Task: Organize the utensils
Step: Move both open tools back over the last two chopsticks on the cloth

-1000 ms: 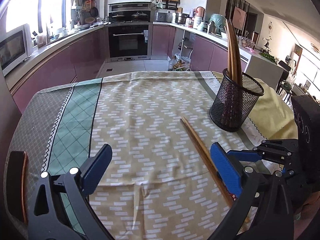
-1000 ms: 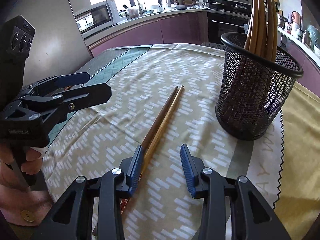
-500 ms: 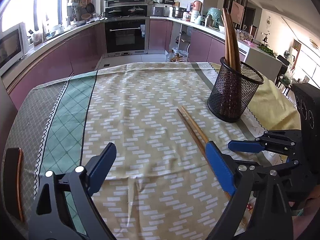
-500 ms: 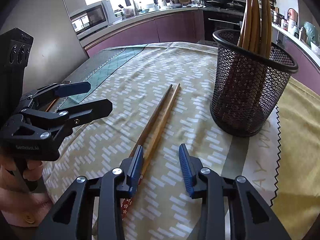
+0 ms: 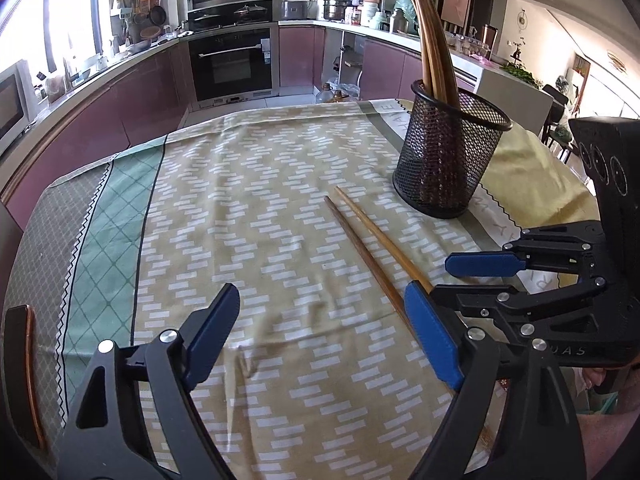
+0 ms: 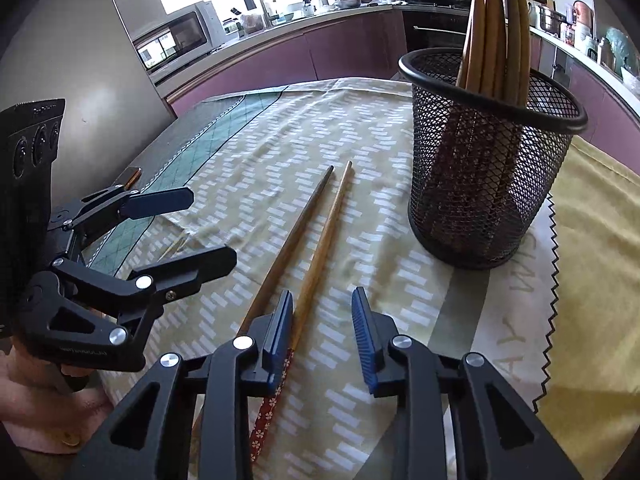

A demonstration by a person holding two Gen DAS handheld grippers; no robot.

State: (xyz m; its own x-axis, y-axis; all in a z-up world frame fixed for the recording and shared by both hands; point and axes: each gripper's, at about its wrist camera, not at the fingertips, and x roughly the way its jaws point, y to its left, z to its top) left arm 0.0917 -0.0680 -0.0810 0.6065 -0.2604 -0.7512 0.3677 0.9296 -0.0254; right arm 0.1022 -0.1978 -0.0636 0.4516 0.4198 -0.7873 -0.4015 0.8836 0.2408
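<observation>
Here, chopsticks on the cloth: two wooden chopsticks [image 6: 316, 240] lie side by side on the patterned tablecloth [image 5: 248, 208], tips toward the mesh holder, the paler one's handle end wrapped in a red flowered pattern.
Mesh holder: a black wire cup [image 6: 486, 168] stands upright on the cloth just beyond and to the right of the loose pair, with several more wooden chopsticks [image 5: 432, 52] standing in it.
Right tool [image 6: 322, 332]: low over the handle ends of the pair; its jaws have just been closing to a narrow gap, the paler chopstick runs between the blue pads close against the left one, and the darker stick passes outside that pad; neither pad visibly presses on wood.
Left tool [image 5: 320, 332]: jaws wide apart, having just been closing a little, only cloth between them; its right pad sits over the pair's near part.
Desk: cloth-covered, a dark wooden edge [image 5: 22, 368] showing at the left.
</observation>
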